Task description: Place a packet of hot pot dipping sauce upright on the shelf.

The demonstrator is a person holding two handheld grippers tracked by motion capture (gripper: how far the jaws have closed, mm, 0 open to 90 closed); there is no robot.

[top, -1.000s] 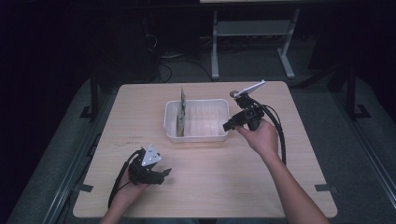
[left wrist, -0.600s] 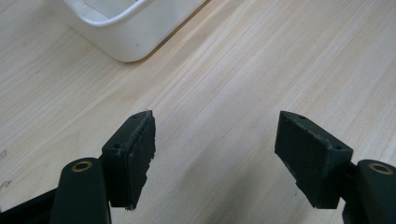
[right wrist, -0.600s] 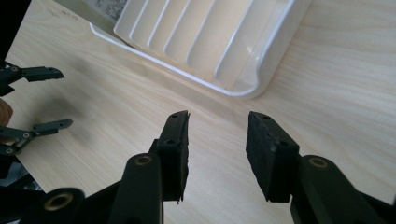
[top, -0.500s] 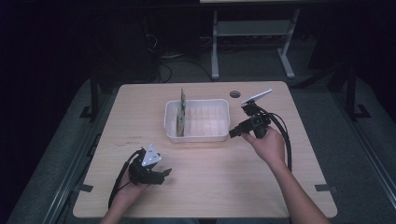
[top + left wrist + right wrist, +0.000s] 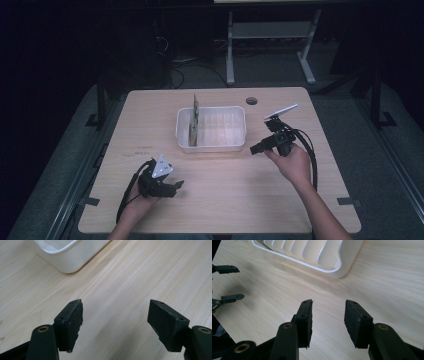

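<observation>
1. High view, left side: left claw (image 5: 176, 185), black, two-jawed, with a grey three-cornered plate on top, rests low on the pale wooden tabletop (image 5: 220, 205) near the front edge, well apart from the tray. Its jaws stand released with nothing between them; the left gripper view shows bare wood grain in the gap. Judged parked here, out of the working hand's way.

2. High view, centre: white plastic rack tray with ribbed slots (image 5: 235, 142), rectangular, sits on the tabletop toward the far side. The ribs appear made to keep flat items on edge and apart from one another.

3. High view, centre, in the tray's leftmost slot: thin flat greenish-tan board (image 5: 194, 120), upright on its edge and rising well above the rim. It stands because the slot walls brace it on both sides. What the board is made of cannot be told.

4. High view, right of the tray: right claw (image 5: 256, 148), black, held in the person's right hand (image 5: 292, 162), points toward the tray's right end from just beside it. Jaws partly apart and empty; the right gripper view shows only tabletop between the pads, with the tray's rounded corner (image 5: 342, 270) beyond.

5. Far right of centre: small round dark hole (image 5: 251, 100) in the tabletop, behind the tray.
</observation>
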